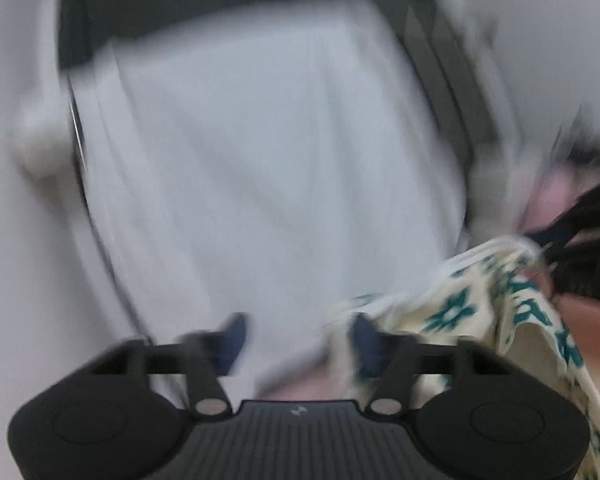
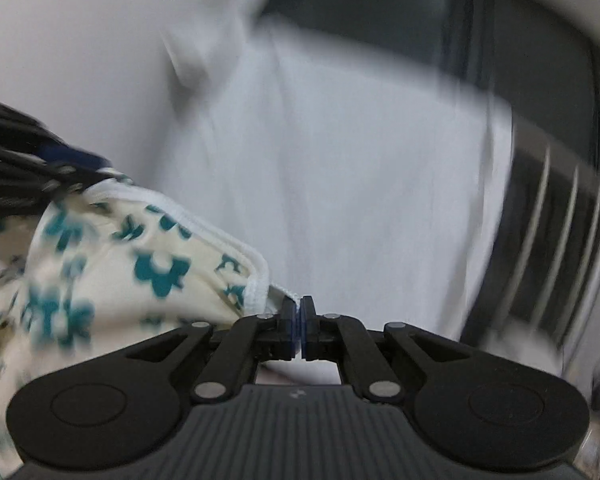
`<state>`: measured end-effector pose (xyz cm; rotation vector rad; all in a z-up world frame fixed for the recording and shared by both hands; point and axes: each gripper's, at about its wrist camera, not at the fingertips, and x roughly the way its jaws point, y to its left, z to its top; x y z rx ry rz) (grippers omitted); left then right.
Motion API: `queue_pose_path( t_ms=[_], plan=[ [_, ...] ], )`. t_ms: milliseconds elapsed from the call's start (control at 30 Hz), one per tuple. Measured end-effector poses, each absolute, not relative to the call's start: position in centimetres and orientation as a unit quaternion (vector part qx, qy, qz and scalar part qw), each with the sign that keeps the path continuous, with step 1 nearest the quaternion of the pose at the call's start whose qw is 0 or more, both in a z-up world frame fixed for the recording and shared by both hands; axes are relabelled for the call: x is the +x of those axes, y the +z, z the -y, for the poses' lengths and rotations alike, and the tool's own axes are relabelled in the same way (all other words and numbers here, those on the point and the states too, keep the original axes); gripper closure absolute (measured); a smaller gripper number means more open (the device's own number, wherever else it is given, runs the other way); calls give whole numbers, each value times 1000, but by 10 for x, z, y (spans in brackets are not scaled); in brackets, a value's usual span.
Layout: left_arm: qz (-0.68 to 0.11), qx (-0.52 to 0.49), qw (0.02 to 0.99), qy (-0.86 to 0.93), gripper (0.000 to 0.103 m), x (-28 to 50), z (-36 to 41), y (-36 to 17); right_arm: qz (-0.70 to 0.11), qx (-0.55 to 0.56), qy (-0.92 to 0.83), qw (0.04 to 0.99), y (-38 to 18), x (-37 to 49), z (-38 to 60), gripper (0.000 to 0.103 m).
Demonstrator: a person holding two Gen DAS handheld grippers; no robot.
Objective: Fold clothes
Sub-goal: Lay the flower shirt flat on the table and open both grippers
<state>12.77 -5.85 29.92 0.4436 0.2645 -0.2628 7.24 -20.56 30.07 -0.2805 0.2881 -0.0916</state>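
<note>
**Cloth pinched at a corner on the right, loose by the left**

Cloth point(image 2: 100, 264) with a cream ground and teal flower print hangs in the air between the two hand-held grippers. In the right wrist view the right gripper point(image 2: 299, 312) has its two fingers drawn almost together, and the white-stitched corner of the cloth runs right up to the tips of those fingers on their left side. Whether the hem is actually nipped between the pads cannot be told for sure, since only a thin sliver shows there, but the hem ends at the gap. From that corner the cloth spreads away to the left of the gripper and sags downward.

In the left wrist view the left gripper point(image 1: 300, 336) stands with its fingers well apart, nothing pressed between them. The cloth point(image 1: 512, 312) lies against the outer side of its right-hand finger and falls away to the right and below, bunched in folds. That picture is heavily blurred.

Ahead of both grippers hangs a pale white curtain point(image 2: 340, 160), and beyond its edge a dark window point(image 2: 420, 4) shows. At the far left of the right wrist view, the black frame of the left gripper point(image 2: 16, 168) meets the upper edge of the cloth.
</note>
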Motion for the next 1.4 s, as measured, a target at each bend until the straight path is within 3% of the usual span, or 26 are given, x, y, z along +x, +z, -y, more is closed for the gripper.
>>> queue_pose_path(
  t_ms=[67, 133, 200, 367, 433, 567, 633, 833, 867, 900, 933, 967, 1033, 1067, 1100, 1200, 1300, 1400],
  plan=[
    [-184, 270, 936, -127, 46, 141, 64, 244, -268, -121, -103, 950, 236, 138, 225, 66],
    [-209, 308, 916, -151, 45, 125, 56, 197, -315, -121, -124, 933, 184, 150, 247, 64],
    [-226, 328, 899, -182, 43, 97, 41, 156, -332, -124, -94, 930, 143, 132, 261, 57],
    [-281, 169, 909, -258, 41, -4, 8, 89, -335, -70, 50, 938, 57, 9, 250, 57],
    [-302, 131, 898, -294, 40, -36, 10, 59, -330, -24, 109, 937, 33, -39, 238, 64],
    [-329, 128, 897, -265, 53, -64, 16, 15, -322, -1, 152, 935, 3, -98, 191, 93],
    [-344, 123, 895, -255, 57, -67, 6, 8, -316, -44, 134, 938, -3, -109, 165, 96],
    [-342, 159, 913, -158, 58, -22, -75, 18, -301, -82, 139, 940, -16, -114, 91, 96],
    [-347, 161, 919, -98, 61, -6, -90, 22, -299, -63, 172, 937, -15, -110, 80, 92],
    [-351, 162, 922, -39, 71, 9, -105, 28, -296, -44, 205, 932, -13, -107, 69, 83],
    [-346, 152, 926, 6, 75, 12, -117, 39, -287, -21, 232, 929, -8, -104, 64, 79],
    [-328, 125, 936, 10, 72, 5, -127, 53, -272, 6, 252, 929, 3, -103, 68, 78],
    [-303, 73, 949, -40, 50, -6, -136, 70, -227, 37, 256, 939, 28, -100, 93, 68],
    [-294, 47, 951, -85, 32, -10, -136, 75, -214, 40, 229, 949, 40, -91, 112, 55],
    [-284, 21, 950, -130, 23, -15, -136, 79, -200, 42, 202, 958, 51, -82, 132, 51],
    [-279, 19, 931, -236, 23, 1, -106, 71, -231, 23, 93, 968, 59, -9, 189, 51],
    [-278, 105, 924, -240, 23, 35, -71, 52, -296, 34, 37, 954, 41, 84, 222, 53],
    [-327, 124, 904, -248, 24, 64, -65, 35, -339, 52, 24, 939, 21, 145, 230, 56]
  ],
)
